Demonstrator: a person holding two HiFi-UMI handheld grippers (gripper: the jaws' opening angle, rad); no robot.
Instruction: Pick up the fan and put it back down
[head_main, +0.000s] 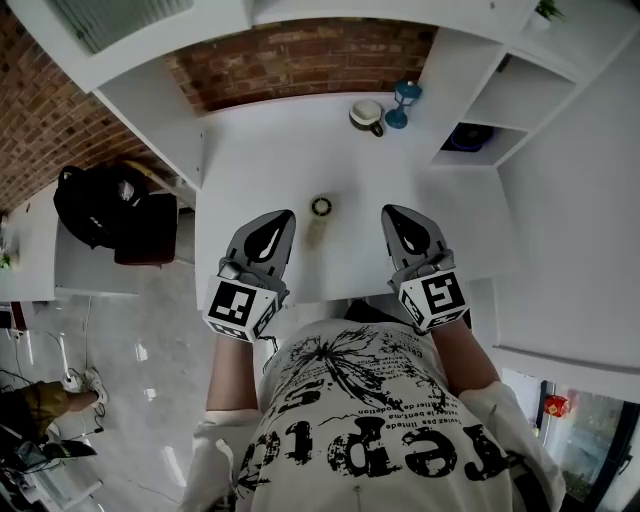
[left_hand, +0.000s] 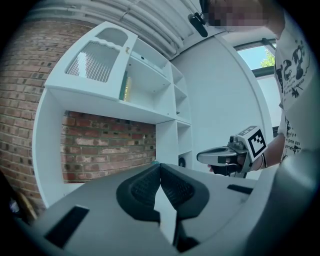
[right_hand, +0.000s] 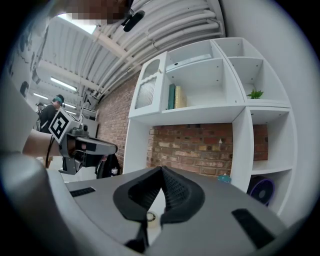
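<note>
A round dark blue fan (head_main: 463, 137) stands in the low shelf cubby at the table's far right, and shows again in the right gripper view as the fan (right_hand: 262, 191). A small pale object with a dark ring top (head_main: 321, 208) stands mid-table between the grippers. My left gripper (head_main: 283, 216) and right gripper (head_main: 390, 211) hover side by side over the table's near edge, both shut and empty, well short of the fan. The left gripper (left_hand: 160, 165) has its jaws pressed together; the right gripper (right_hand: 161, 169) likewise.
A white table (head_main: 260, 150) backs onto a brick wall and white shelving (head_main: 520, 90). A mug (head_main: 367, 115) and a blue stand-like item (head_main: 403, 103) sit at the back. A black bag (head_main: 110, 210) lies left of the table.
</note>
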